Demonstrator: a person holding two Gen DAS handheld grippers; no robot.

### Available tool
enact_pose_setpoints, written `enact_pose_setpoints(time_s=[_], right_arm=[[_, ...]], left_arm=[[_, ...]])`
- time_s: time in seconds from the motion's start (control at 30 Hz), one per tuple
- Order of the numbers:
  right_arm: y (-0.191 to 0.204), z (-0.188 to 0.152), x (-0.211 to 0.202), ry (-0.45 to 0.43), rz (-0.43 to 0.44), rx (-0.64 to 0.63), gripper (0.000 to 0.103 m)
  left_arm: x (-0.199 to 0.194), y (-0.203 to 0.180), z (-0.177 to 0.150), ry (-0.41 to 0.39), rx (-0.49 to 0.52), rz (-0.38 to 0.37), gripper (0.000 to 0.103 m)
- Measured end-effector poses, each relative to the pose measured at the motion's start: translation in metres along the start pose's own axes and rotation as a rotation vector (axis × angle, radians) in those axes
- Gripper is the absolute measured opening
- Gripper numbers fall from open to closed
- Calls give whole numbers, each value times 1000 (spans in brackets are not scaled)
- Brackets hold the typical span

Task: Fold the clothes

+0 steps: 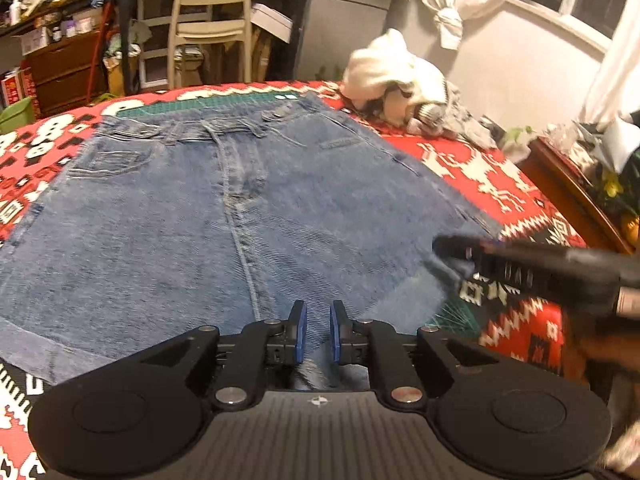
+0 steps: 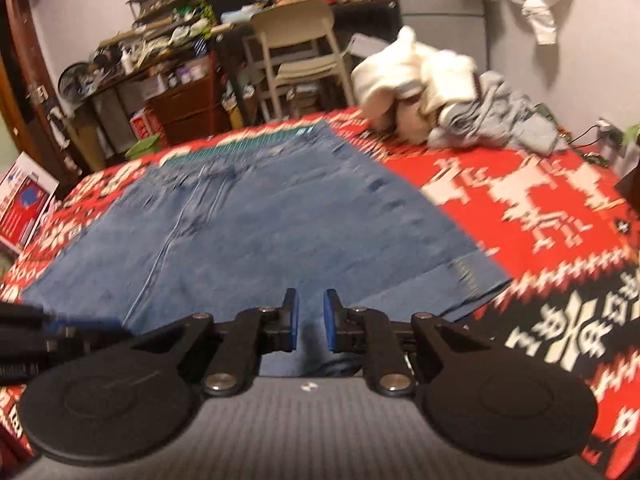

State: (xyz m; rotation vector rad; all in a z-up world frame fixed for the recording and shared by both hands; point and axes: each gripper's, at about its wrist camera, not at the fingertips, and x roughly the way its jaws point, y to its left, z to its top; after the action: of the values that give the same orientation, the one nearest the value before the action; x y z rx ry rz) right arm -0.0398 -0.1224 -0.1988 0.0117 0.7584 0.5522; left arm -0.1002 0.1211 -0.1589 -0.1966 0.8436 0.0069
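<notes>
A blue denim garment [image 1: 200,220] lies flat on a red patterned blanket [image 1: 480,172], waistband at the far end and hem towards me. My left gripper [image 1: 318,308] sits at the near hem beside the centre seam. Its blue pads [image 1: 301,332] stand a narrow gap apart, with bunched denim rising between them. My right gripper [image 2: 311,296] is at the hem of the denim [image 2: 260,232] further right, its pads equally close on the cloth. In the left wrist view the right gripper [image 1: 448,250] shows blurred at the garment's right edge, a bit of denim hanging at its tip.
A pile of white and grey clothes [image 1: 400,80] lies at the blanket's far right. A green mat [image 1: 192,106] peeks out beyond the waistband. A cream chair [image 1: 208,20] and cluttered shelves stand behind. A wooden side table [image 1: 572,184] is on the right.
</notes>
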Motion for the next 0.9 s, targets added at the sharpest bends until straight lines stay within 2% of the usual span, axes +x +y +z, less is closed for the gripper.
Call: enact_pose_setpoints(time_s=[0.17, 0.33, 0.47, 0.67, 0.9], right_arm=[[3, -6, 8, 44, 8, 3, 18], [-8, -2, 6, 31, -38, 20, 18], [-7, 4, 8, 24, -14, -3, 20], [18, 9, 23, 35, 41, -49, 21], [39, 13, 44, 45, 77, -86, 25]], left_arm=[[-6, 21, 3, -31, -66, 52, 12], [-10, 53, 1, -44, -133, 144, 12], [-9, 70, -5, -41, -146, 229, 12], [0, 83, -15, -11, -175, 245, 12], [2, 88, -17, -14, -191, 225, 15]])
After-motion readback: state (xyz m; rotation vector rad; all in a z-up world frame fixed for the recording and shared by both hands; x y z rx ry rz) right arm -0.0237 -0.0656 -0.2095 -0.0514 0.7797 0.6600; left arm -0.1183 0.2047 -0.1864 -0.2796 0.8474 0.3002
